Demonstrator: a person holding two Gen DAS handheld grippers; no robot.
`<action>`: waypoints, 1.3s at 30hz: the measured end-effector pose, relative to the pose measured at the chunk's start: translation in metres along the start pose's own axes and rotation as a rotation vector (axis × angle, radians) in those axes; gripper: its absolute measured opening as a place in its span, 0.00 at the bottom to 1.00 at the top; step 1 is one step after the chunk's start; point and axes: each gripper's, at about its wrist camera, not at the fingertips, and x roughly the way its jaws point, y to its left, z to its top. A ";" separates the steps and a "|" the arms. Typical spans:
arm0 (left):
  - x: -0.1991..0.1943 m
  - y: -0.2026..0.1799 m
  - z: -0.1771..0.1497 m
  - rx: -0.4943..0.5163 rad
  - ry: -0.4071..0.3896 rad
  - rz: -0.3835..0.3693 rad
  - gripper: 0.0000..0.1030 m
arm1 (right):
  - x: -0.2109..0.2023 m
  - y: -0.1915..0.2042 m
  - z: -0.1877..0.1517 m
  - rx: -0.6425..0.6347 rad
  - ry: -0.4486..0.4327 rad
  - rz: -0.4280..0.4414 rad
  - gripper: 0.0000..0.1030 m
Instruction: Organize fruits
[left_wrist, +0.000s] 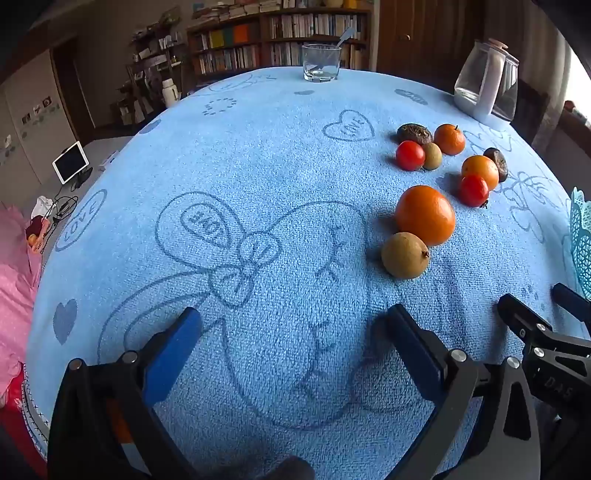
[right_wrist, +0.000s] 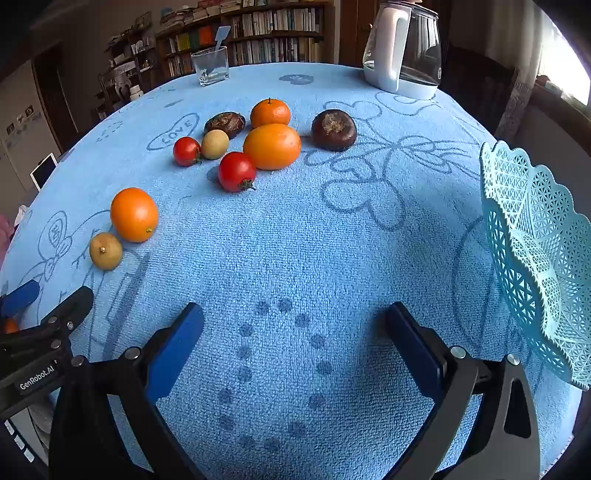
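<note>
Your left gripper and right gripper are both hanging over the blue bench cloth with fingers spread wide, holding nothing. The fruits are sitting farther out on the bench, apart from the fingers. An orange and a small brown fruit are lying nearest your left gripper. The blue basket is standing just right of your right gripper.

Nine small fruits, orange, red, tan and dark brown, lie loose on the cloth toward eleven o'clock, the lattice basket at three.
</note>
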 end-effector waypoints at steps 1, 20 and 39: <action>0.000 0.001 0.000 -0.007 0.006 -0.009 0.95 | 0.000 0.000 0.000 -0.001 0.001 -0.002 0.97; 0.000 0.001 -0.001 -0.013 0.007 -0.023 0.95 | 0.002 0.000 0.001 -0.006 0.010 0.000 0.98; -0.017 -0.009 -0.002 0.061 -0.069 -0.024 0.95 | -0.012 -0.007 -0.002 0.036 -0.038 0.040 0.98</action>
